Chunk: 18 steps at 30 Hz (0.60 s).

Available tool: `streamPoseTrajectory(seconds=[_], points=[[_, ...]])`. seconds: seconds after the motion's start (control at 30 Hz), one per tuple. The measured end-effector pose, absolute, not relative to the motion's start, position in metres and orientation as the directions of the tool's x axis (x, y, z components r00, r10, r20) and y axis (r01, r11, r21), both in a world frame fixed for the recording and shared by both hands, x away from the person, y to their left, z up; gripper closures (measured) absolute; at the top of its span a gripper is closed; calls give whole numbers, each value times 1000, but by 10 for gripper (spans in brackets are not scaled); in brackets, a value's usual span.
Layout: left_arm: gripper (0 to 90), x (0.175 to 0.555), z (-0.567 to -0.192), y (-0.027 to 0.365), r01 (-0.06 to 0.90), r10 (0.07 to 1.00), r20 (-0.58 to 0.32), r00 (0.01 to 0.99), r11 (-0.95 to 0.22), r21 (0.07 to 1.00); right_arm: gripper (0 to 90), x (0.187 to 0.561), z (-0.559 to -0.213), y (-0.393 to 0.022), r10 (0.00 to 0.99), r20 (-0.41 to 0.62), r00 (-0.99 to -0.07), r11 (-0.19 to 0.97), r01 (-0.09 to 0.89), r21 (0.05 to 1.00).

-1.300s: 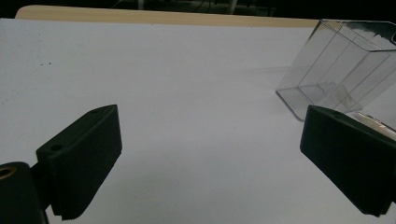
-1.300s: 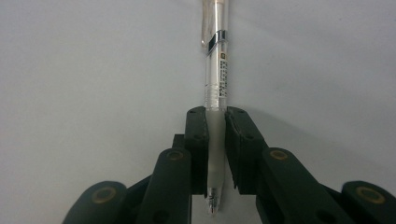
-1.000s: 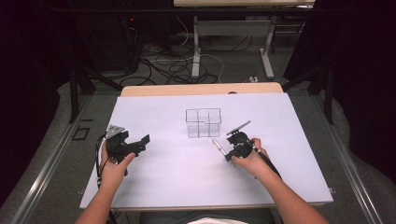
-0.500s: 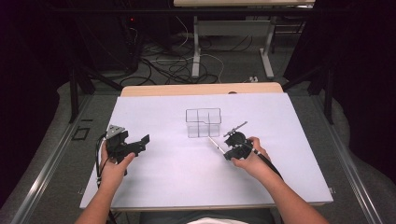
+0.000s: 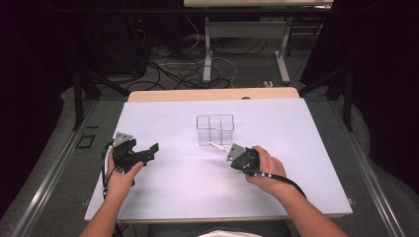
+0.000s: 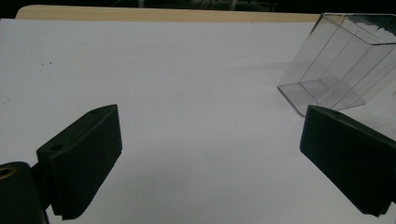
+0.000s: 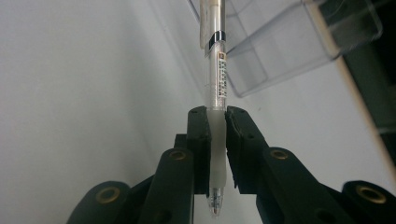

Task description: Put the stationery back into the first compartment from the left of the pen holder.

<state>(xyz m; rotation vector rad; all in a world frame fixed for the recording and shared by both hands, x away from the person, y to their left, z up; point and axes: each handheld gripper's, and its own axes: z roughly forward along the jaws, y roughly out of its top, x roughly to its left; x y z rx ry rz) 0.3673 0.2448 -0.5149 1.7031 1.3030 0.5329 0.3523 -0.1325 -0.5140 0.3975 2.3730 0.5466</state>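
A clear plastic box [image 5: 215,129] with inner dividers stands mid-way on the smooth white surface [image 5: 178,187]. The right hand-held gripper [image 7: 215,122] pinches a translucent pen [image 7: 216,88] by its frosted grip, its far end beside the box. The left hand-held gripper [image 6: 210,154] rests spread wide, ribbed black pads [image 6: 88,158] well apart.
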Motion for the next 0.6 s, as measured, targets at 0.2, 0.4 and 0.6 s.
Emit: streamPoseTrajectory(seconds=[0.2, 0.4, 0.6], points=[[56, 367, -515, 244, 537, 916, -171, 362, -56, 841, 797, 336, -514, -122, 195, -743, -640, 931, -118, 346], [56, 367, -514, 241, 536, 906, -165, 389, -78, 841, 797, 325, -507, -122, -48, -845, -533, 947, -292, 130], [3, 365, -512, 229, 512, 858, -123, 499, -177, 841, 797, 325, -492, -128, -218, -880, -423, 927, -372, -51]])
